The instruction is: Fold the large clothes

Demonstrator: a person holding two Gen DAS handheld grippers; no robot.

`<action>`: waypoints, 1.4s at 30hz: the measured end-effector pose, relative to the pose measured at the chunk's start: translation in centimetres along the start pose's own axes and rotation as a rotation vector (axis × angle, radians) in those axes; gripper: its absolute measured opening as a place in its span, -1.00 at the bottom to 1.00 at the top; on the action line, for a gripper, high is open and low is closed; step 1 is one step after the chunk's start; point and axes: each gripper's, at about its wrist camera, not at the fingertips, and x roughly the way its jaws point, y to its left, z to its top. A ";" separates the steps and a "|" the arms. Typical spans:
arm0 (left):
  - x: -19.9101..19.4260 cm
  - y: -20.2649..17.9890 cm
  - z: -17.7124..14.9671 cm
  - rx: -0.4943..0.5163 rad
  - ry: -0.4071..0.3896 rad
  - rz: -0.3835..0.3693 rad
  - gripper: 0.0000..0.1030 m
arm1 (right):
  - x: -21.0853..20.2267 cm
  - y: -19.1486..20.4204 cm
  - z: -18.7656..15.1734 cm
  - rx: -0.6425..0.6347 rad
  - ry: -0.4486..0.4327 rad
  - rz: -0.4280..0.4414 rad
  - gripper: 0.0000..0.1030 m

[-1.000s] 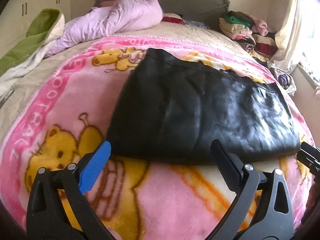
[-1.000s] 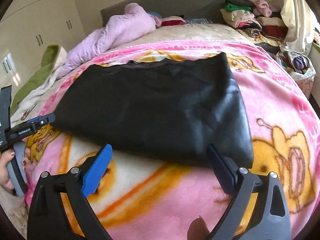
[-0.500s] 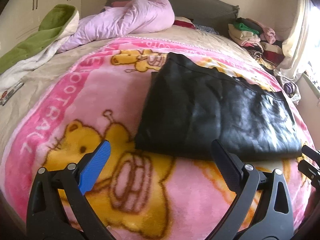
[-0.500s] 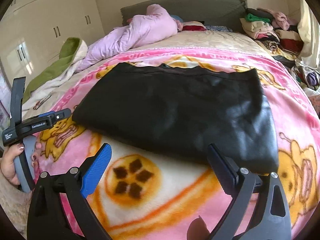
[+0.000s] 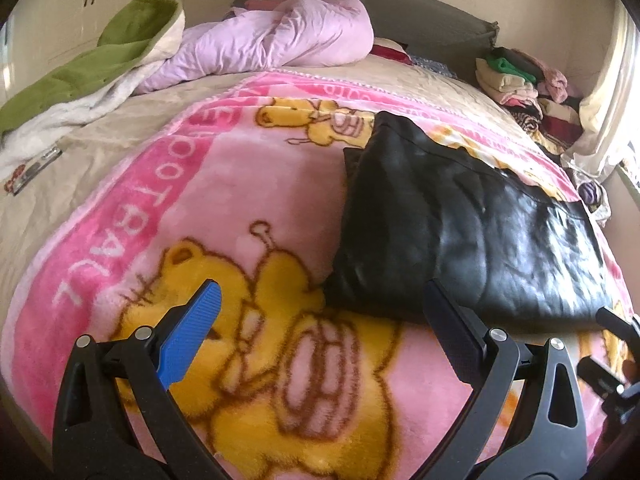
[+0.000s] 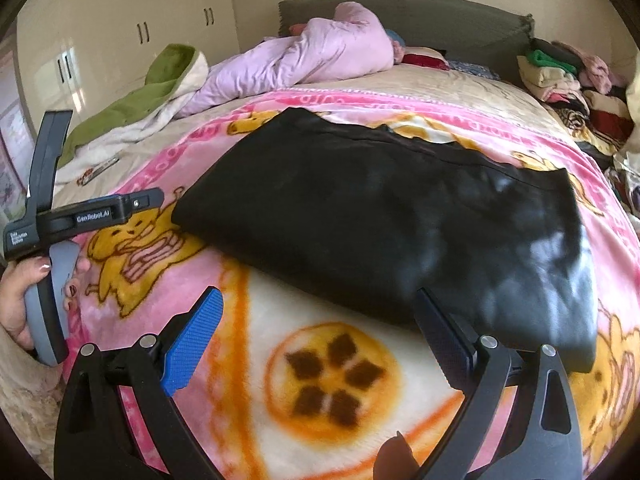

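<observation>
A black garment (image 5: 460, 232) (image 6: 384, 220), folded into a flat rectangle, lies on a pink cartoon-bear blanket (image 5: 248, 216) (image 6: 332, 380) spread over a bed. My left gripper (image 5: 320, 304) hangs open over the blanket, its fingers level with the garment's near left corner and holding nothing. In the right wrist view the left gripper's body (image 6: 80, 216) shows at the far left, held by a hand (image 6: 24, 296). My right gripper (image 6: 318, 308) is open and empty just short of the garment's near edge. Its body (image 5: 616, 356) shows at the left wrist view's right edge.
A crumpled lilac duvet (image 5: 272, 40) and a green and white blanket (image 5: 92, 68) lie at the head and left side of the bed. Stacked folded clothes (image 5: 520, 80) (image 6: 568, 80) sit at the far right by a curtain. White wardrobes (image 6: 132, 36) line the left wall.
Both grippers have shifted left along the bed, so the garment sits further right in both views. The garment itself has not moved, and both grippers stay open.
</observation>
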 end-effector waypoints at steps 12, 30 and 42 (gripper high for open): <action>2.3 1.3 1.9 -0.068 0.041 -0.048 0.82 | 5.0 4.0 0.2 -0.180 0.036 -0.065 0.86; 9.4 0.0 5.2 -0.099 0.179 -0.163 0.82 | 12.1 6.4 1.8 -0.463 0.027 -0.336 0.86; 10.3 0.7 4.4 -0.199 0.244 -0.360 0.81 | 9.6 9.0 -0.2 -0.533 -0.056 -0.279 -0.63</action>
